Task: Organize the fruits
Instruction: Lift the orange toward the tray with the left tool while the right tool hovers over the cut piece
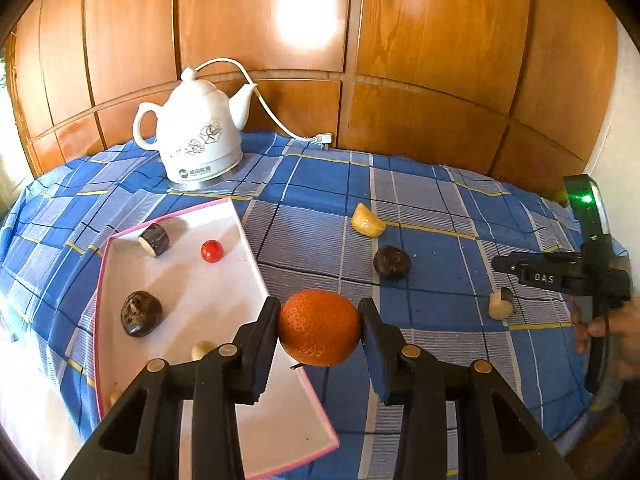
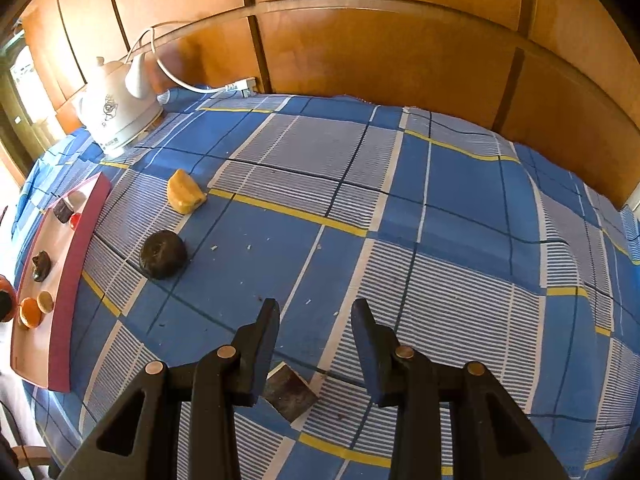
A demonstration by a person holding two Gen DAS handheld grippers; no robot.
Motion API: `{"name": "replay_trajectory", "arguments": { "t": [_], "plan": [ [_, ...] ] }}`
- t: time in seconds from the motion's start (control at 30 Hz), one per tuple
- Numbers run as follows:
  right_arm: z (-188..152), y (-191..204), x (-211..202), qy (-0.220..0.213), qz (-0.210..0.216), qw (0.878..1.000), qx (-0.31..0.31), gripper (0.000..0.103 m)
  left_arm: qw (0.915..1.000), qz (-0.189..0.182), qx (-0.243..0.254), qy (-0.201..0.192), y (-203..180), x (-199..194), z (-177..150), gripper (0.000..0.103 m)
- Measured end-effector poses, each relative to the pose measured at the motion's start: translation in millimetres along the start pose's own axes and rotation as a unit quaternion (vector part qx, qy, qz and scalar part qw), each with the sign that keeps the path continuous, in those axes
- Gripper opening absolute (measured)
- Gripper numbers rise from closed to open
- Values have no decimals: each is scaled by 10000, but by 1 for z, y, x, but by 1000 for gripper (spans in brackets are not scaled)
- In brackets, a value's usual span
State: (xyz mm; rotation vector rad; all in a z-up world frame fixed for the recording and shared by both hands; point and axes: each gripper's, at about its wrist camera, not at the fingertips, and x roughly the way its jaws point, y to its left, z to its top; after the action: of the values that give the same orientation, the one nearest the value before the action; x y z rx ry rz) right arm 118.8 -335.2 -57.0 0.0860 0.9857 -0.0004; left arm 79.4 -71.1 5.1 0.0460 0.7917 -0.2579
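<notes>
My left gripper [image 1: 320, 312] is shut on an orange [image 1: 319, 327] and holds it above the right edge of a white tray with a pink rim [image 1: 248, 248]. The tray holds a dark round fruit [image 1: 141, 313], a red cherry tomato [image 1: 211, 251], a dark cut piece [image 1: 154, 239] and a pale piece [image 1: 202, 349]. On the cloth lie a yellow wedge [image 1: 367, 221], a dark round fruit [image 1: 392, 263] and a pale cut piece [image 1: 501, 304]. My right gripper [image 2: 316, 308] is open and empty above the cloth, over a dark cut piece [image 2: 290, 396]. The right gripper also shows at the right of the left wrist view [image 1: 496, 263].
A white kettle [image 1: 200, 136] with a cord and plug [image 1: 324, 138] stands at the back left on the blue checked cloth [image 1: 440, 208]. A wooden panel wall [image 1: 400, 60] rises behind. In the right wrist view the yellow wedge [image 2: 185, 192] and dark fruit [image 2: 163, 254] lie left of centre.
</notes>
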Motion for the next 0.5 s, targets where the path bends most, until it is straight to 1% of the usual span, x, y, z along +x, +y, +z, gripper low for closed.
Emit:
{"name": "replay_trajectory", "arguments": {
  "t": [0.17, 0.5],
  "plan": [
    [-4, 2, 6, 70, 53, 10000, -14, 37, 10000, 15, -69, -43, 7, -10, -5, 40],
    [-8, 3, 12, 108, 72, 9999, -56, 37, 9995, 180, -195, -178, 23, -27, -15, 40]
  ]
}}
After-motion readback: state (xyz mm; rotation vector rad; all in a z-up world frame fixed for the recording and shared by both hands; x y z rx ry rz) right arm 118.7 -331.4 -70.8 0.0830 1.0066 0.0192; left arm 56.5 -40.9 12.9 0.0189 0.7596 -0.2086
